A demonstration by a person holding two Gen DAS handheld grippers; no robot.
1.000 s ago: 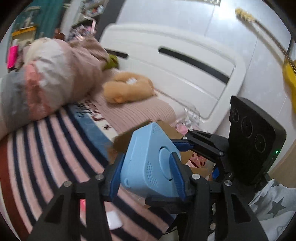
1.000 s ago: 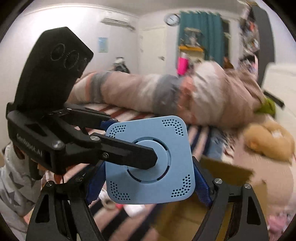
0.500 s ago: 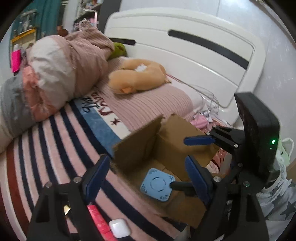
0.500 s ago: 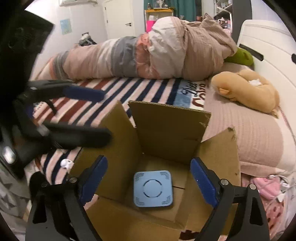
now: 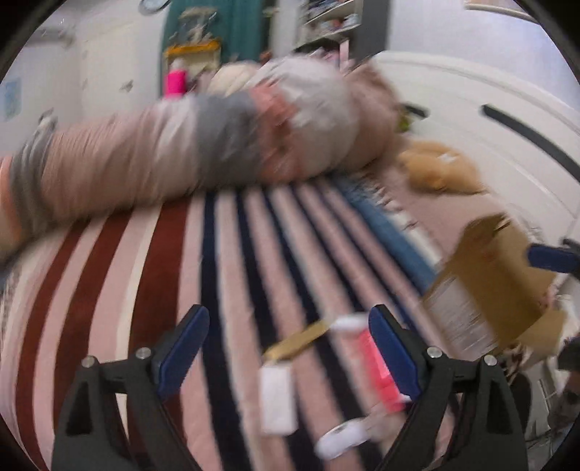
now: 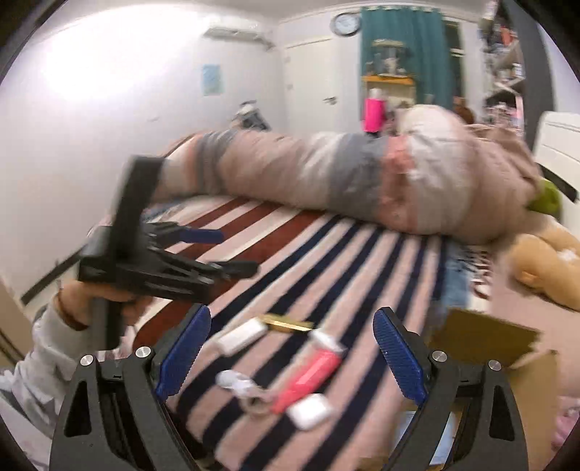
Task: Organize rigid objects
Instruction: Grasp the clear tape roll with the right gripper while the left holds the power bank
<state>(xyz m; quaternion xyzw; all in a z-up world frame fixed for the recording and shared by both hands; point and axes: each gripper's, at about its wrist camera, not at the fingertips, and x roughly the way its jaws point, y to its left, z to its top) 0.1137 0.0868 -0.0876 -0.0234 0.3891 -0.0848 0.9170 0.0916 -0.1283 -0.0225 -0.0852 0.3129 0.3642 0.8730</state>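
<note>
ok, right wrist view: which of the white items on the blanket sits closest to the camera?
The white rounded case, lying at the near end of the pink tube. The white block and the small white piece lie farther up or left.

A home bedroom is shown — a striped bedspread (image 6: 326, 261), a rolled duvet (image 6: 362, 181), a white headboard (image 5: 489, 119) and a wall clock (image 6: 346, 23) are seen.

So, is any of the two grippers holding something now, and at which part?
Nothing is held. The left gripper and the right gripper are both open, with only the striped bed between their fingers.
</note>
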